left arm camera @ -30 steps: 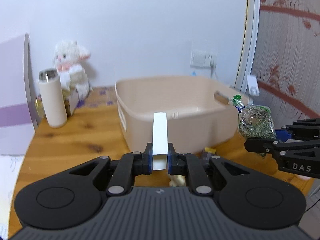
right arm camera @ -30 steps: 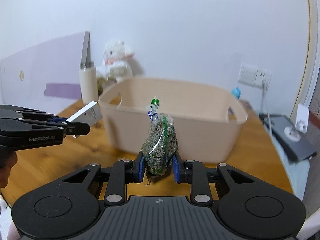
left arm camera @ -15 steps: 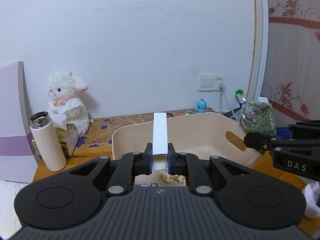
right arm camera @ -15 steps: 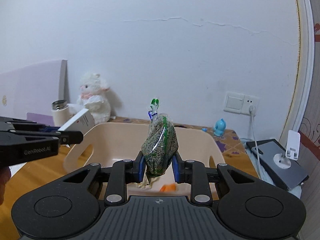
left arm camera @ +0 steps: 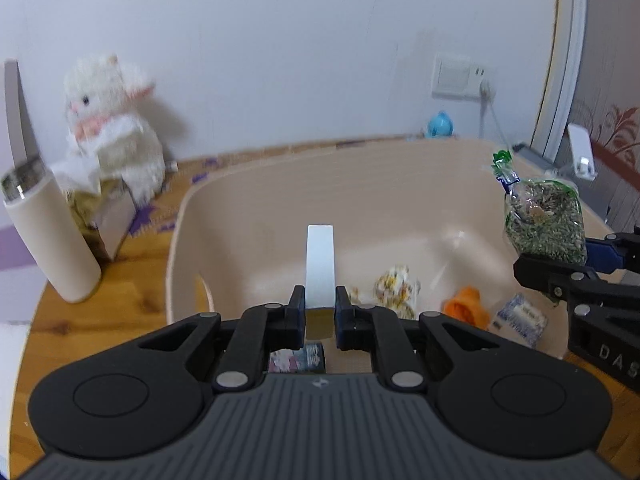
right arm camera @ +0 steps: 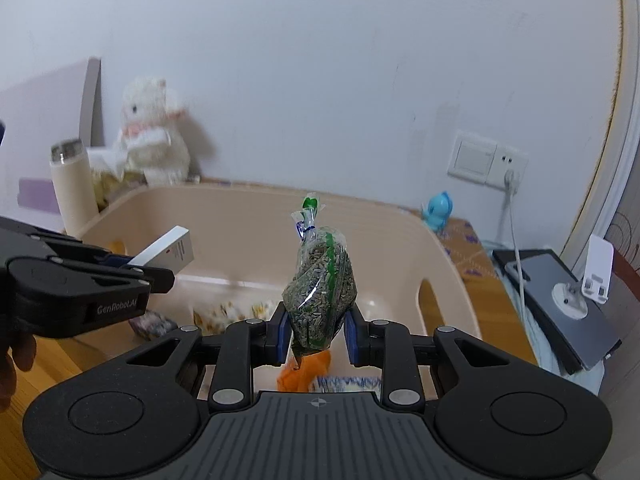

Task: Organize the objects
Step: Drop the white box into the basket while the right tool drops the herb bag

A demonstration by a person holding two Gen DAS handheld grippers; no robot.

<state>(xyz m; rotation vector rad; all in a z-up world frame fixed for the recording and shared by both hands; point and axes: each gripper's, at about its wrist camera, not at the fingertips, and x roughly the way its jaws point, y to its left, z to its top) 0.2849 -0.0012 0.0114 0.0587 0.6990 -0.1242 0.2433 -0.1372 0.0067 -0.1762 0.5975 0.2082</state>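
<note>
A beige plastic tub (left arm camera: 280, 184) (right arm camera: 248, 208) stands on the wooden table. My left gripper (left arm camera: 319, 316) is shut on a slim white box (left arm camera: 319, 264), also seen in the right wrist view (right arm camera: 168, 248), and holds it over the tub's near left part. My right gripper (right arm camera: 318, 336) is shut on a clear bag of green-grey seeds (right arm camera: 320, 292) (left arm camera: 544, 216), held above the tub's right side. In the tub lie a patterned snack packet (left arm camera: 394, 288), an orange item (left arm camera: 466, 308) and a blue-white packet (left arm camera: 520, 318).
A white plush sheep (left arm camera: 112, 128) and a cream thermos (left arm camera: 48, 236) stand left of the tub by a tissue box (left arm camera: 108, 208). A blue figurine (right arm camera: 438, 210), a wall socket with cable (right arm camera: 486, 158) and a dark tablet with a white stand (right arm camera: 560, 296) are to the right.
Both grippers rose from table level in front of the tub and now hold their items over its inside, tilted downward. Both grips are unchanged.
</note>
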